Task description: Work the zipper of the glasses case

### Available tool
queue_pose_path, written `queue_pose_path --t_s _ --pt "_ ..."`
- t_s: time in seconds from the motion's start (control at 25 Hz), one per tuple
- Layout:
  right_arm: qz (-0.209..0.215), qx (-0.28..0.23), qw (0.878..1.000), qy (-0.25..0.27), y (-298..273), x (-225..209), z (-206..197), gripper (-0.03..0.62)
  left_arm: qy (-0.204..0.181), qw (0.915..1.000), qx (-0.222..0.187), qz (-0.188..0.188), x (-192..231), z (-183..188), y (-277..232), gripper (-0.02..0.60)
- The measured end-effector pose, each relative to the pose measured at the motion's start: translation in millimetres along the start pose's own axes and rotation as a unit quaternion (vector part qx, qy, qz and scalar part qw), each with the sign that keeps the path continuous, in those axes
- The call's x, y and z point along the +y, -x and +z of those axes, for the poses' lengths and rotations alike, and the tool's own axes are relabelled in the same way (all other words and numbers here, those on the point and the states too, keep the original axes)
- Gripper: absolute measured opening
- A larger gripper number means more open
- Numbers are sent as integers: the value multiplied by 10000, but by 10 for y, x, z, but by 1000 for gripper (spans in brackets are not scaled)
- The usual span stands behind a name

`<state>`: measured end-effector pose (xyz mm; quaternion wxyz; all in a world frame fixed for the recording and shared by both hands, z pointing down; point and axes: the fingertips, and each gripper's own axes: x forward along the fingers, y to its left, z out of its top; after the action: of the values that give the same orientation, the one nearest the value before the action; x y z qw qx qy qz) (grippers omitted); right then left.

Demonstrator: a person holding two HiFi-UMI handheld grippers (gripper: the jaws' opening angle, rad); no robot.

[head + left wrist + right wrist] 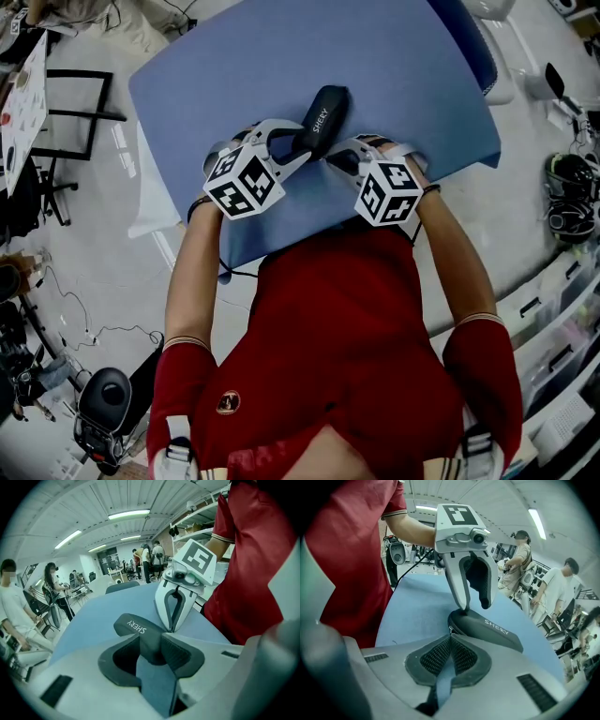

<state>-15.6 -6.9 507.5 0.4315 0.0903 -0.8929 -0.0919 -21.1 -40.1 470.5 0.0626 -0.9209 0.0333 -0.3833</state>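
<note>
On the blue table (pixel 394 75), glasses case (pixel 322 120) with near end between the opening jaws of the left gripper (pixel 150 639); right gripper (pixel 450 638), jaws together at the zipper pull (pixel 450 629), should draw along the track, case steadied

a dark, oblong glasses case (pixel 321 120) with white lettering on its lid is laid flat and slanted on the blue table (pixel 281 56). its lid is seen down, with the small zipper pull (pixel 449 629) at its near end.

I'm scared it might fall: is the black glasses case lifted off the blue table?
No, the black oval glasses case lies flat on the blue table.
</note>
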Motion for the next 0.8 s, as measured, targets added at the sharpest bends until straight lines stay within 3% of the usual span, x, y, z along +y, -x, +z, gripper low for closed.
queue_pose_path --t_s 0.4,0.8 --pt "-399 288 9971 -583 350 -48 -467 0 -701 9971 19 -308 36 273 -126 123" --pt "-1341 526 9806 -1331 679 -361 -990 0 -1854 9799 379 -631 78 564 -515 130"
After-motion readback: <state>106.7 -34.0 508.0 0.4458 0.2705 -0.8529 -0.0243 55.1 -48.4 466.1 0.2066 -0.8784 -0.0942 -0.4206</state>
